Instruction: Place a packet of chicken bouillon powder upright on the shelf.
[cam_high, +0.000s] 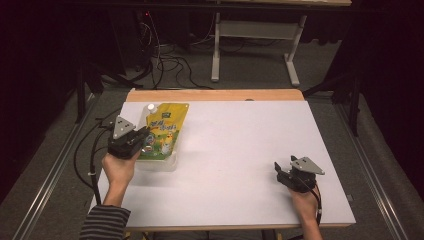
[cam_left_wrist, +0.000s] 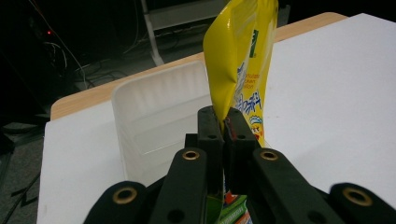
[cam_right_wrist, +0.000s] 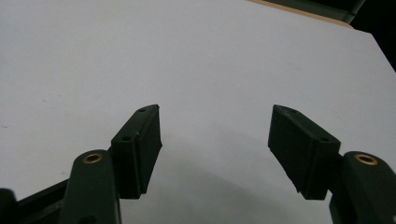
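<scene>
A yellow spouted pouch (cam_high: 165, 131) with a white cap and printed cartoon label is held at the left of the white table. My left gripper (cam_high: 144, 134) is shut on its lower edge, and in the left gripper view the pouch (cam_left_wrist: 243, 65) stands up on edge from between the two jaws, my left gripper (cam_left_wrist: 226, 128) pinching it. Beneath and beside it sits a clear plastic tray (cam_left_wrist: 159, 121), seen in the high view as the tray (cam_high: 160, 165) under the pouch. My right gripper (cam_high: 281, 170) rests open near the table's right front; my right gripper (cam_right_wrist: 215, 135) has nothing between its jaws.
The white table top (cam_high: 240, 150) has a wooden strip (cam_high: 215, 95) along its far edge. Cables (cam_high: 90, 150) trail off the left side. A white table frame (cam_high: 255, 45) and more cables stand on the floor beyond.
</scene>
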